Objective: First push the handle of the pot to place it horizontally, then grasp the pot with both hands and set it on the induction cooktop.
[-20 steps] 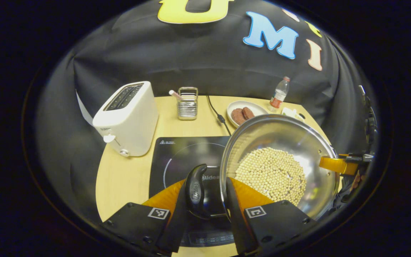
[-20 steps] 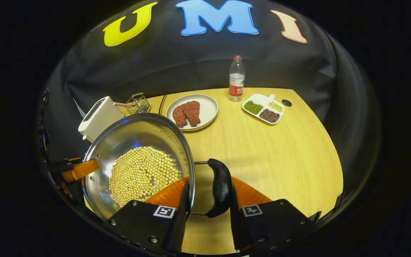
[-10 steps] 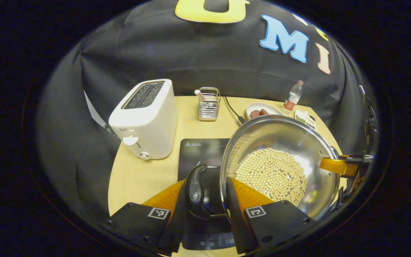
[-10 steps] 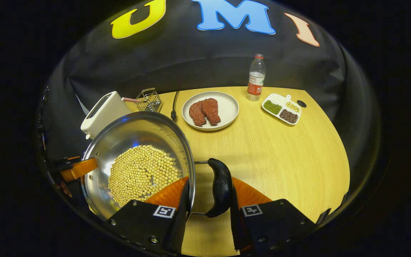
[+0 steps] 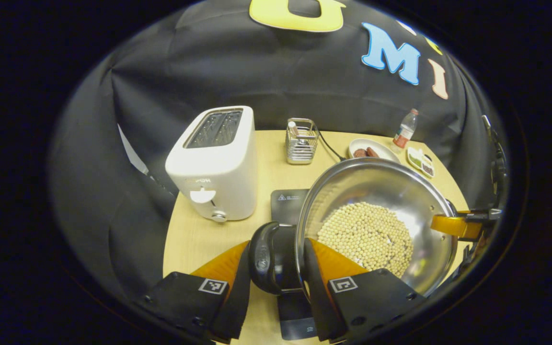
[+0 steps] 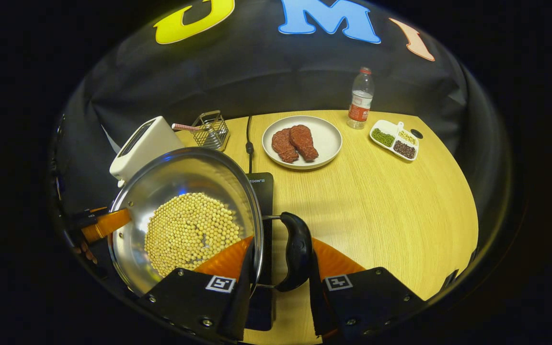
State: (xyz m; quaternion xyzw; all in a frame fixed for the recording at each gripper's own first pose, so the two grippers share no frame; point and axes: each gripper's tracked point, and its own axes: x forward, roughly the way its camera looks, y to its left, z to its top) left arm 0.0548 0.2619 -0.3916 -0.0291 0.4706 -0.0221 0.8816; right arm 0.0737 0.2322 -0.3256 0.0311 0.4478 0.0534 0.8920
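Each handheld gripper ends in two black angular finger blocks studded with small round screws. On the left gripper (image 5: 276, 268), a white square tag with a black pixel pattern sits on each block, at seven and five o'clock. The right gripper (image 6: 278, 268) carries the same two tags, likewise placed at seven and five.

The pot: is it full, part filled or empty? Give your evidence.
Part filled. A layer of pale round beans covers the bottom of the pot, while its shiny inner wall stays bare up to the rim.
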